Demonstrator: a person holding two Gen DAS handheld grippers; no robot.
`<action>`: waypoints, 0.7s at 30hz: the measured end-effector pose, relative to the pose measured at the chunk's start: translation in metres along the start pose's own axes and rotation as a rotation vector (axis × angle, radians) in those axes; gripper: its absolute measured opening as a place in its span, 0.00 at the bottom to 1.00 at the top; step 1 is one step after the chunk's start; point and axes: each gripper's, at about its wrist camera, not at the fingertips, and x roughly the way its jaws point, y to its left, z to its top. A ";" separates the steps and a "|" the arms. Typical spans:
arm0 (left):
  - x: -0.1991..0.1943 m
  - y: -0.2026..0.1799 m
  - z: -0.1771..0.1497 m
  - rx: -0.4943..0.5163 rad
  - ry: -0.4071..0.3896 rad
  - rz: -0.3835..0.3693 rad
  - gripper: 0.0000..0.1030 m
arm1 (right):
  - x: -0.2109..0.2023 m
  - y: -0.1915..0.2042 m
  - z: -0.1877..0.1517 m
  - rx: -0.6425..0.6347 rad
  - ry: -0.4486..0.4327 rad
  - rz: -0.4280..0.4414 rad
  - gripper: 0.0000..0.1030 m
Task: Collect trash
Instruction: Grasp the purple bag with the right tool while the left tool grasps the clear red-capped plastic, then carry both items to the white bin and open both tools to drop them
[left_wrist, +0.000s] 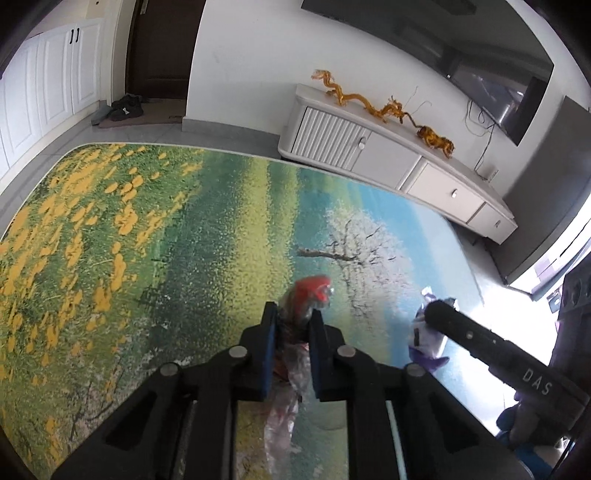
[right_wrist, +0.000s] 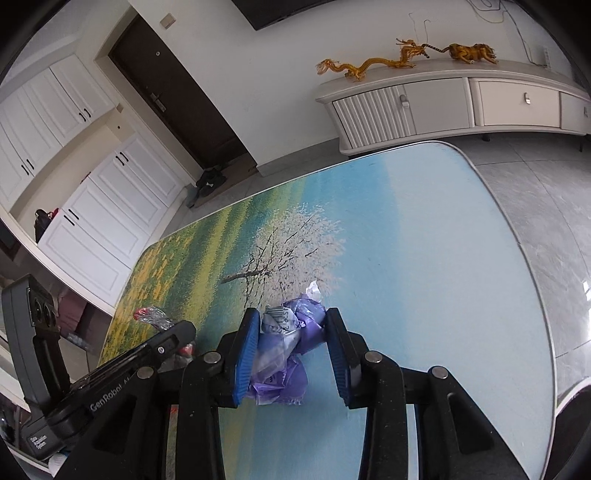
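My left gripper (left_wrist: 292, 314) is shut on a crumpled red and clear plastic wrapper (left_wrist: 309, 293) and holds it above the landscape-print rug (left_wrist: 147, 240). My right gripper (right_wrist: 290, 321) is shut on a crumpled purple and white wrapper (right_wrist: 291, 325) above the blue part of the rug (right_wrist: 424, 258). The right gripper with the purple wrapper (left_wrist: 424, 332) also shows at the right of the left wrist view. The left gripper and the red wrapper (right_wrist: 151, 315) show at the lower left of the right wrist view.
A white low cabinet (left_wrist: 369, 147) with golden dragon figures (left_wrist: 354, 96) stands against the wall beyond the rug. White cupboards (right_wrist: 92, 206) and a dark door (right_wrist: 177, 96) are at the left. Grey tiled floor (right_wrist: 535, 206) lies right of the rug.
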 end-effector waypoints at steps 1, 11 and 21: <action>-0.005 -0.001 -0.001 0.003 -0.010 -0.003 0.14 | -0.004 0.001 -0.002 0.002 -0.003 0.001 0.33; -0.054 -0.003 -0.013 0.009 -0.058 -0.029 0.14 | -0.046 0.017 -0.021 0.005 -0.038 -0.007 0.33; -0.109 -0.014 -0.022 0.025 -0.125 -0.076 0.14 | -0.098 0.031 -0.037 0.000 -0.110 -0.016 0.33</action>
